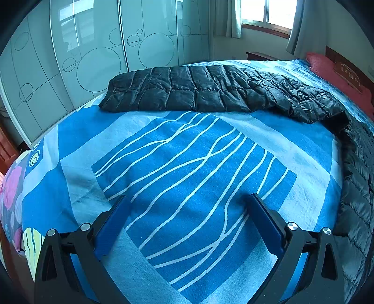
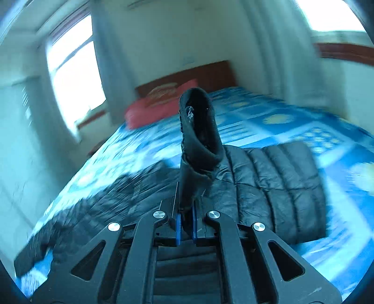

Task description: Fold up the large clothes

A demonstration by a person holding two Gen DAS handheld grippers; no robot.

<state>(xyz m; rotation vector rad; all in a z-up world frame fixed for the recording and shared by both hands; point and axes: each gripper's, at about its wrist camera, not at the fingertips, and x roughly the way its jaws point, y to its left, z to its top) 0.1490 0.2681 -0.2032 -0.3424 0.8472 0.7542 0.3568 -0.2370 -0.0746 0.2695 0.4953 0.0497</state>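
A large black quilted down jacket (image 1: 210,91) lies across the far side of the bed and runs down the right edge. My left gripper (image 1: 187,205) is open and empty, low over the blue patterned bedsheet (image 1: 187,163), well short of the jacket. In the right wrist view my right gripper (image 2: 186,224) is shut on a sleeve cuff (image 2: 198,140) of the jacket, which stands up between the blue pads. The rest of the jacket (image 2: 268,187) lies on the bed below. This view is motion-blurred.
A red pillow (image 1: 339,74) lies at the wooden headboard (image 2: 187,74). Glass wardrobe doors (image 1: 93,58) stand beyond the bed's far side. Curtained windows (image 1: 266,14) are behind. A colourful quilt (image 1: 14,187) hangs at the bed's left edge.
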